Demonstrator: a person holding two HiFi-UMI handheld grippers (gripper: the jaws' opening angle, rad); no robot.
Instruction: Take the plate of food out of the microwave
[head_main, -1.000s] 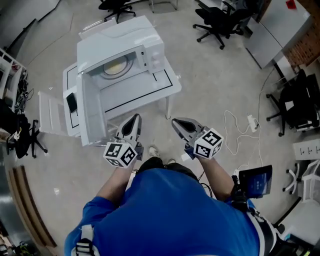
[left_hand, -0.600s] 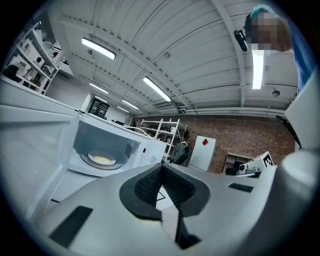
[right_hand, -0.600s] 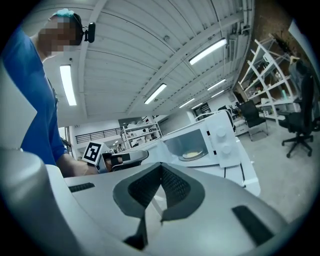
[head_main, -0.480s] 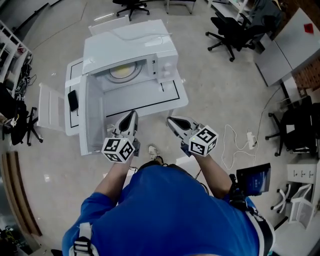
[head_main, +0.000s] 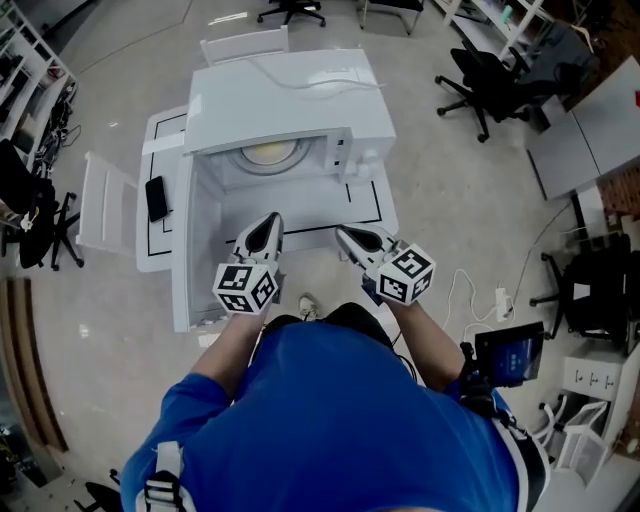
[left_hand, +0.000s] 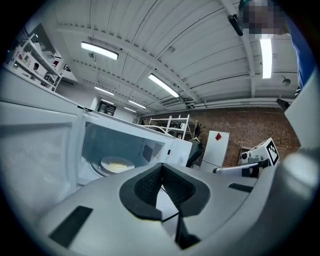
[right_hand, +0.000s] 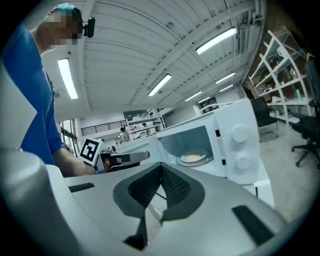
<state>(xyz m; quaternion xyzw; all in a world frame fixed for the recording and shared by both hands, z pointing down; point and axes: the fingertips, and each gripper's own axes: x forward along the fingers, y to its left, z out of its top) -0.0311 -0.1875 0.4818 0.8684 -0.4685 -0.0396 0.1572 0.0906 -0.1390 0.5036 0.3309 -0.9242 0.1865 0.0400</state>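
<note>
We note the plate of food (head_main: 268, 153) inside the microwave (head_main: 300, 90), with the door (head_main: 183, 255) wide open at left. Our left gripper (head_main: 268, 222) and right gripper (head_main: 343, 234) hover before the unobstructed opening, both pressed together and empty.

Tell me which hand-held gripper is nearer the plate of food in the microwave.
Left. The left hand-held gripper is straight in front of the plate of food; the right hand-held gripper is farther off to the right.
</note>
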